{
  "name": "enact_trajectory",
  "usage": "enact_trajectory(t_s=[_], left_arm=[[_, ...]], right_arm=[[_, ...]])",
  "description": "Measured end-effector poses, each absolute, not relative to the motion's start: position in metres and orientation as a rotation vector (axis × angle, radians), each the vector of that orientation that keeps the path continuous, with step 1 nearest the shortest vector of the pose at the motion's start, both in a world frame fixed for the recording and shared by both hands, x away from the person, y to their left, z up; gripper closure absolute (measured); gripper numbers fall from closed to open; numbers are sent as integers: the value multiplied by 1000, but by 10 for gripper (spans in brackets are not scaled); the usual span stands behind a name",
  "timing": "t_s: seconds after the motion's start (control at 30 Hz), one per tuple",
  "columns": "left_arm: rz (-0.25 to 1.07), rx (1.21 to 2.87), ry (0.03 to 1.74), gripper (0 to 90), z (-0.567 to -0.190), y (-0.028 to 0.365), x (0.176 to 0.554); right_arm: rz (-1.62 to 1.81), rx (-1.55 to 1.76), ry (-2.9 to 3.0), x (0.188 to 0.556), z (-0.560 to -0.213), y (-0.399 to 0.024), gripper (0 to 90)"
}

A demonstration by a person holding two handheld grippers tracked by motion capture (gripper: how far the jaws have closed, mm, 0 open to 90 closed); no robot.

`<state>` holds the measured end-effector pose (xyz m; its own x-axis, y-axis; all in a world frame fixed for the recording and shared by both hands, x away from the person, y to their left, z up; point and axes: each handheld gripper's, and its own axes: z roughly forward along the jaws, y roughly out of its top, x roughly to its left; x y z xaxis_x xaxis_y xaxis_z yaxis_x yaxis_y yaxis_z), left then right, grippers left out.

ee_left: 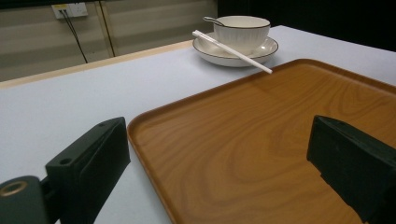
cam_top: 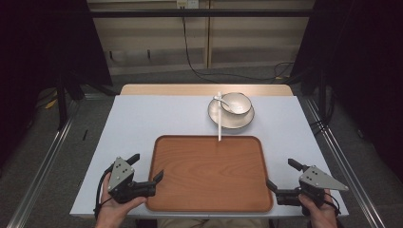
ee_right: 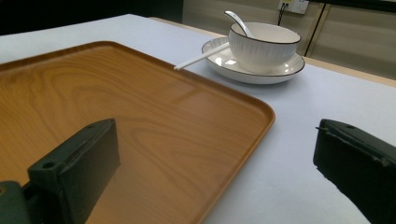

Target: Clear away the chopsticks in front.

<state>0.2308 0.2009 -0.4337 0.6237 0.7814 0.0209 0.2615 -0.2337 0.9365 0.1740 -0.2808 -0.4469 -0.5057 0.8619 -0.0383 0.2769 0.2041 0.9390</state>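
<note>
An empty brown wooden tray (cam_top: 209, 173) lies at the near middle of the table. Behind it a white bowl (cam_top: 236, 102) stands on a white plate (cam_top: 231, 118), with a spoon (cam_top: 221, 99) inside the bowl. A white chopstick (cam_top: 219, 118) rests on the plate's left rim, its tip reaching the tray's far edge. My left gripper (cam_top: 147, 166) is open astride the tray's left edge (ee_left: 140, 140), one jaw over the table and one over the tray. My right gripper (cam_top: 280, 173) is open astride the tray's right edge (ee_right: 261, 121). Both hold nothing.
The table's light grey top (cam_top: 142, 123) is bare to the left of the plate and around the tray. A wooden strip (cam_top: 166, 89) runs along the far edge. Metal rails (cam_top: 57, 142) flank the table, and cables (cam_top: 190, 52) lie on the floor behind.
</note>
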Motion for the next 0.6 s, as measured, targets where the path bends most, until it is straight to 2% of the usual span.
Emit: enact_trajectory(t_s=[0.13, 0.43, 0.6], left_arm=[[547, 1831, 856, 81, -434, 190, 246], [550, 1855, 833, 95, -430, 170, 265], [609, 1819, 803, 97, -427, 159, 277]], right_arm=[[1308, 1084, 1902, 176, -448, -282, 1], [1315, 1087, 1902, 176, -448, -282, 2], [1316, 1083, 1900, 177, -449, -281, 1]])
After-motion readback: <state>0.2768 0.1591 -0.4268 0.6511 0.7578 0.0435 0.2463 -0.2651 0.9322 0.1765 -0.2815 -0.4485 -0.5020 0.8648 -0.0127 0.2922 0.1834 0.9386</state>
